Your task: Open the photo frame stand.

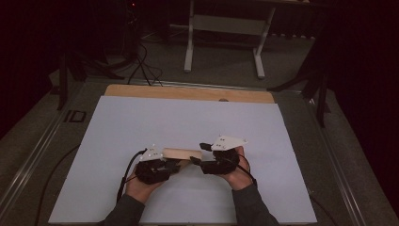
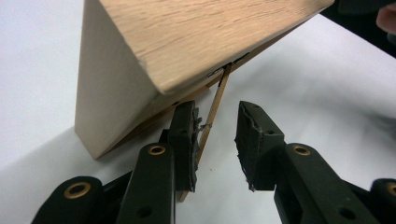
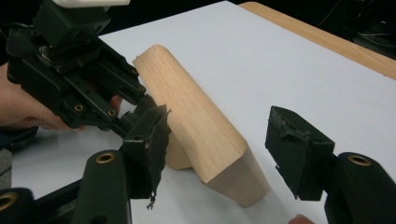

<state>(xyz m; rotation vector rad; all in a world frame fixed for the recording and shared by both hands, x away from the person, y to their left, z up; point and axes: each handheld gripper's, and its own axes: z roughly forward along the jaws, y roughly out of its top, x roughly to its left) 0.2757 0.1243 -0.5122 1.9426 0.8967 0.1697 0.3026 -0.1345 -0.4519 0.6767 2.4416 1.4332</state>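
My left gripper: held low in my left hand, jaws parted, pointing right. My right gripper: held in my right hand, jaws spread wide, pointing left. Forearms enter from below, converging, jaw tips close together.

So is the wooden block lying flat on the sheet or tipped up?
Tipped up: the wooden block leans on one edge, with a thin stick propped beneath it.

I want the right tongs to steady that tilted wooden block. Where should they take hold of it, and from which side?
Probably at the near end of the wooden block, across its two long flat faces. The right tongs already straddle that end, open. The left tongs, open, work at the thin stick beneath the far end, so come in endwise.
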